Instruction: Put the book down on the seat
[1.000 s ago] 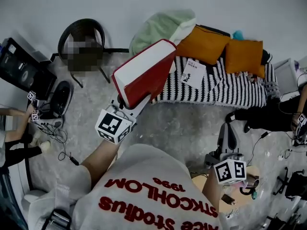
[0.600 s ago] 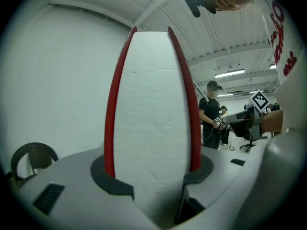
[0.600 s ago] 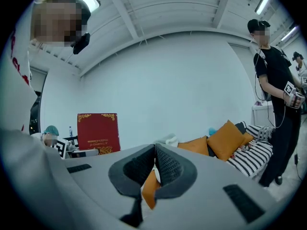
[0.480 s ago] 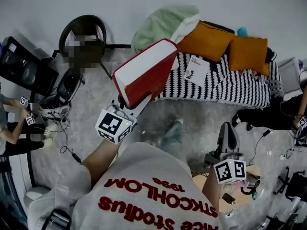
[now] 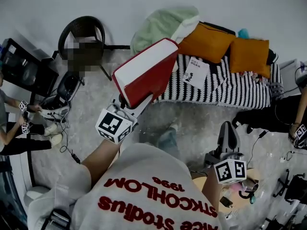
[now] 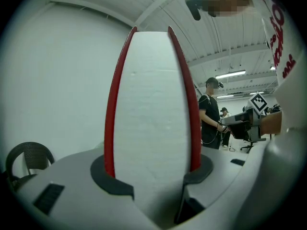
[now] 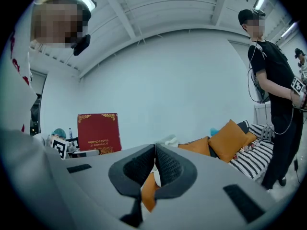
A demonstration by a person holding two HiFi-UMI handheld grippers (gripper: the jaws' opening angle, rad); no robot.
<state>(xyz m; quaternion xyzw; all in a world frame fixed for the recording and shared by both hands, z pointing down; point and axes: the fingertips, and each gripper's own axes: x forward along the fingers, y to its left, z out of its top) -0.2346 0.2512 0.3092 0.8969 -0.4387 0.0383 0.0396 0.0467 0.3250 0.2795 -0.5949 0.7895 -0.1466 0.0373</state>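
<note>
A thick red hardback book (image 5: 144,73) with white page edges is held up in the air, tilted, in front of the striped seat (image 5: 230,92). My left gripper (image 5: 130,105) is shut on its lower end. In the left gripper view the white page block (image 6: 151,109) stands upright between the jaws, with a pad pressed on each red cover. My right gripper (image 5: 228,139) hangs low at the right. Its pads (image 7: 165,164) meet with nothing between them. The right gripper view also catches the book (image 7: 98,132) far off at the left.
On the seat lie two orange cushions (image 5: 207,42), a thin white booklet (image 5: 195,73) and a green blanket (image 5: 163,25) at its left end. A black chair (image 5: 84,37) stands to the left. Other people stand or sit at both sides (image 7: 273,85). Cables and gear cover the floor (image 5: 53,111).
The book and both grippers stay almost still. A leg and foot of the person holding the grippers have come into view below the book. The people at the left edge have shifted.
</note>
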